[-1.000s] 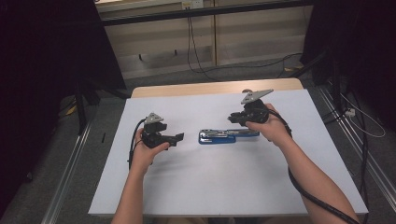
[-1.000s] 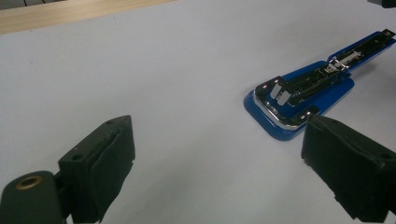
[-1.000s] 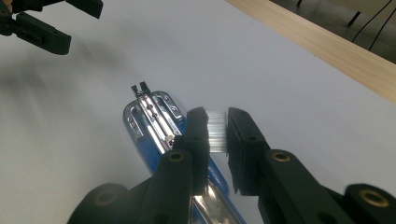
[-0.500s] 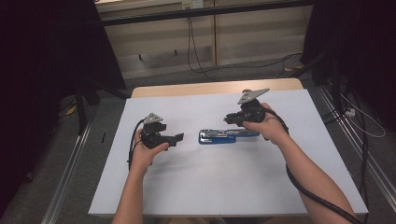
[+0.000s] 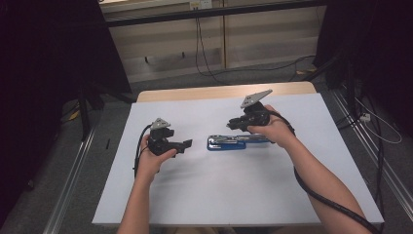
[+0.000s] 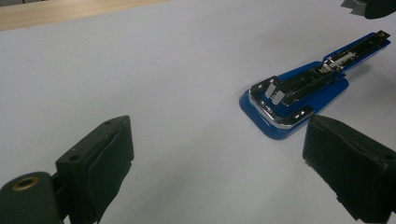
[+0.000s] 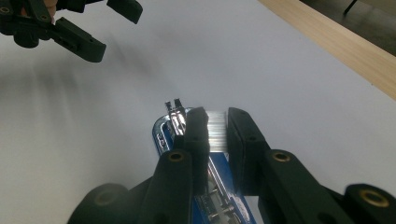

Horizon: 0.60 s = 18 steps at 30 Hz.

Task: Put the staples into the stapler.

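Left gripper (image 5: 187,143): you are holding it low over the white sheet at the left side of the table, jaws spread wide apart with nothing between them, pointing toward the stapler. In the left gripper view (image 6: 215,172) its two black pads are standing well apart on either side of bare sheet.

Right gripper (image 5: 230,126): you are holding it above the stapler's far half, jaws pointing left. In the right gripper view (image 7: 217,130) the jaws are pinching a small silvery strip of staples (image 7: 216,132) between their pads, directly above the open stapler.

Stapler (image 5: 233,142): it is lying flat near the middle of the sheet, blue base down, opened so its metal staple channel is showing. In the left gripper view the stapler (image 6: 299,95) is sitting just beyond the right-hand jaw, apart from it.

White sheet (image 5: 214,195): it is covering most of the wooden table (image 5: 195,93), whose bare edge is showing along the far side.

Hands: your left hand (image 5: 152,160) is wrapping its gripper's handle; your right hand (image 5: 273,130) is doing the same.
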Each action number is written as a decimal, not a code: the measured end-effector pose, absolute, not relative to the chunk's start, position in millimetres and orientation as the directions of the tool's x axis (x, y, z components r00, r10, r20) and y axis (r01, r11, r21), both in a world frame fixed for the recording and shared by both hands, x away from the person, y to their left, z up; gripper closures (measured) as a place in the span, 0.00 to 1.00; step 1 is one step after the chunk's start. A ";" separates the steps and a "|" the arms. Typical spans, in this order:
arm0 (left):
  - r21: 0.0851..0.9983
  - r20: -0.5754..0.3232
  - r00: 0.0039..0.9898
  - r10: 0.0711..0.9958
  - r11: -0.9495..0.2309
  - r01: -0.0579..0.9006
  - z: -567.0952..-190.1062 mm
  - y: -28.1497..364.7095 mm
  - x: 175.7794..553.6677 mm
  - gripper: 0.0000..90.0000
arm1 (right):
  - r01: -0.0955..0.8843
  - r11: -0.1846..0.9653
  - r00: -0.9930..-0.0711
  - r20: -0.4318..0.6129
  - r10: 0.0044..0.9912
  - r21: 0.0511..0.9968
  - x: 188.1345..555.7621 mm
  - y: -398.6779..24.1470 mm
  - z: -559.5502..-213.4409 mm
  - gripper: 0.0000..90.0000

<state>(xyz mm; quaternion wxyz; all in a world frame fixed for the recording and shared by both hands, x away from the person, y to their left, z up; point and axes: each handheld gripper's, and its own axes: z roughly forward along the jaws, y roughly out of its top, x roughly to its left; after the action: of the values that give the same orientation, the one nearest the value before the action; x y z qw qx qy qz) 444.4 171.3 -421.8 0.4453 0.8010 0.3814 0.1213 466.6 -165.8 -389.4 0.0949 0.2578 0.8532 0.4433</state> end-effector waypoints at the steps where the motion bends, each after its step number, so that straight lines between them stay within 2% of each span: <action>1: 0.805 -0.144 0.679 0.720 -0.314 0.503 -421.6 171.9 444.3 0.10 | 0.353 0.477 -0.854 0.069 0.516 0.805 467.0 -164.7 -389.3 0.88; 18: 0.792 -0.144 0.662 0.735 -0.315 0.522 -425.6 177.2 443.5 0.10 | 0.307 0.526 -0.897 0.055 0.439 0.793 479.1 -153.4 -390.7 0.88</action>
<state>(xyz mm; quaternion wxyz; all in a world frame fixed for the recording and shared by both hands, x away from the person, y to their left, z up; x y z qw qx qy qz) 443.5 177.2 -425.6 0.4342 0.8016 0.3923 0.1227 479.1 -153.4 -390.7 0.0759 0.2142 0.8703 0.4369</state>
